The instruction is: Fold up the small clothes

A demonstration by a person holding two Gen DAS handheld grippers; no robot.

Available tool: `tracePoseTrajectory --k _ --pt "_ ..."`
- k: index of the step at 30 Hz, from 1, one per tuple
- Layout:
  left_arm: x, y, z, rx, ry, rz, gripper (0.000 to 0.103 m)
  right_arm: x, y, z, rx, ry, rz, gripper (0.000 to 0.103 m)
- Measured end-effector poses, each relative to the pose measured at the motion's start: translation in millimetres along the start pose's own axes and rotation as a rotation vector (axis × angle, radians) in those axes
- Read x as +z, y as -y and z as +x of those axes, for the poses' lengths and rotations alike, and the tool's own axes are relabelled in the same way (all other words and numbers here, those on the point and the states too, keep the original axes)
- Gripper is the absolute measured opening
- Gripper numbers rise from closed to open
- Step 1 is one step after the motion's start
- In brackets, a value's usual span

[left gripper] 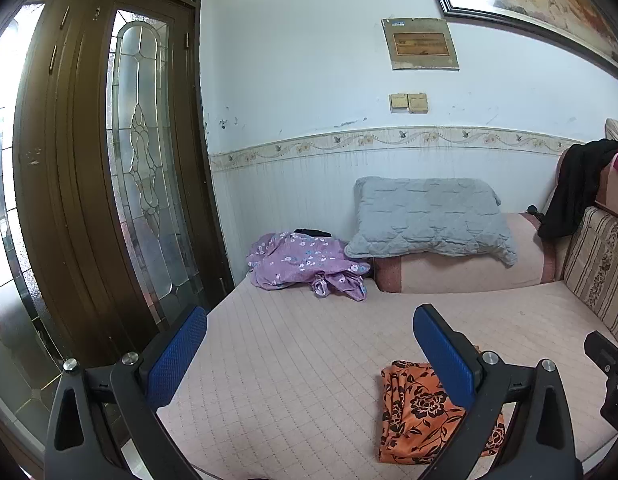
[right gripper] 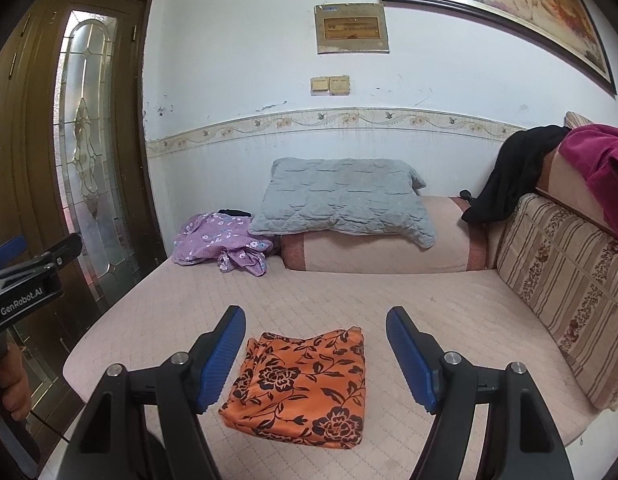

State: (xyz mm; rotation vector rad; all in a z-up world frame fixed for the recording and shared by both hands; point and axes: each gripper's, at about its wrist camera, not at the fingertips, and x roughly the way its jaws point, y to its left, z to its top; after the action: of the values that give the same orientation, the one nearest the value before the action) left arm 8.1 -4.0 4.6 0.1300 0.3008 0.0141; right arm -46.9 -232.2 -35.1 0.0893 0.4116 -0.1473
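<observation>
An orange cloth with black flowers lies folded into a rectangle near the front edge of the pink quilted sofa bed; it also shows in the left wrist view, partly behind the right finger. A crumpled purple floral garment lies at the back left, also in the right wrist view. My right gripper is open and empty, held above the orange cloth. My left gripper is open and empty, to the left of the cloth.
A grey quilted pillow rests on a pink bolster at the back. A striped sofa back with black and magenta clothes stands on the right. A brown glass door is on the left.
</observation>
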Motion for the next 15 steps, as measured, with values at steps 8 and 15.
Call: tracePoseTrajectory --k 8,15 --pt "0.6 8.5 15.3 0.003 -0.016 0.017 0.103 1.7 10.7 18.8 -0.001 -0.017 0.009 0.076" --pt "-0.9 16.6 30.2 -0.004 -0.041 0.023 0.103 0.8 20.7 36.6 -0.001 -0.043 0.026 0.076"
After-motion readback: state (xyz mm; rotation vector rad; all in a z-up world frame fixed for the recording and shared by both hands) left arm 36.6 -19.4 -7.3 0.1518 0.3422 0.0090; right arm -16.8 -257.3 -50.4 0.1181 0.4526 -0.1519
